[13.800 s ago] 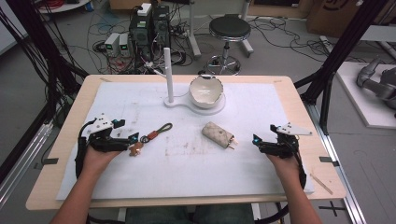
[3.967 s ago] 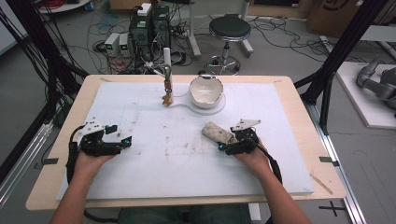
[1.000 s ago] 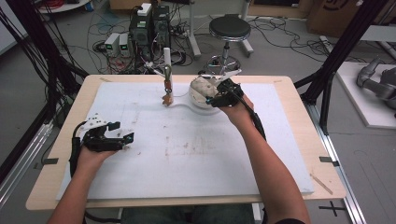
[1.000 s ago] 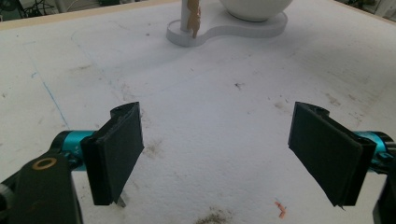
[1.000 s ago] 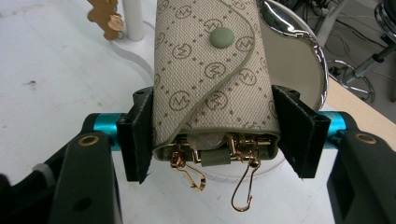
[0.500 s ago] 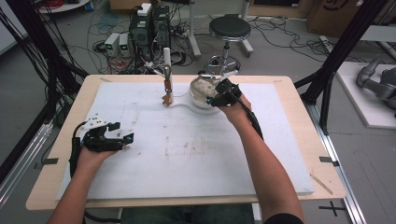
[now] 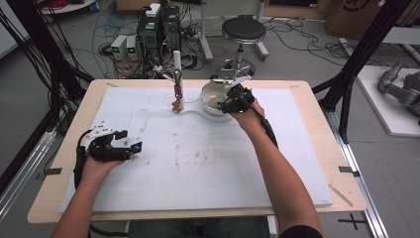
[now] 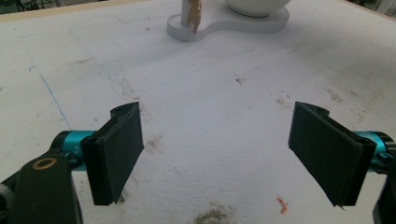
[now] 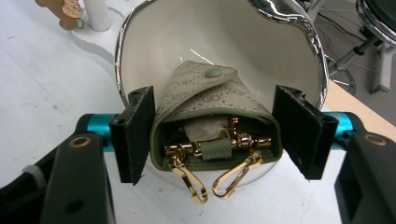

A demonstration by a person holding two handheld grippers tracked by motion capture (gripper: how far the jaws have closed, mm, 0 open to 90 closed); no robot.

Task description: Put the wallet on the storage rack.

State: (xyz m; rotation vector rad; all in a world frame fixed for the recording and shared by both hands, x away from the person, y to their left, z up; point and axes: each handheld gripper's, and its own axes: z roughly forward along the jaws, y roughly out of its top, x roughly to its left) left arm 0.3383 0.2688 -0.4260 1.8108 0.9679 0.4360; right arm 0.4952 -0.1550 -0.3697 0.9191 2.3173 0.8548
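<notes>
Far side of the table (image 7: 317, 163), right of centre: right gripper (image 9: 212, 133) over the near edge of a white bowl (image 9: 219, 42), jaws just opened, now apart on either side of a small beige pouch (image 9: 210, 100). Left pad at or very near the pouch's side, hard to say which; right pad clear of it, a thin gap showing. Pouch sits inside the bowl, leaning on the near wall, open end toward the camera, gold clasps (image 9: 205, 182) hanging out over the rim. Bowl on a white base (image 8: 243, 25) shared with a short white post (image 7: 177, 62); a small brown charm (image 7: 176, 101) hangs against the post, just left of the bowl. Near left of the table: left gripper (image 8: 217, 154) low over the white sheet (image 8: 224, 107), jaws wide apart, nothing between them.
</notes>
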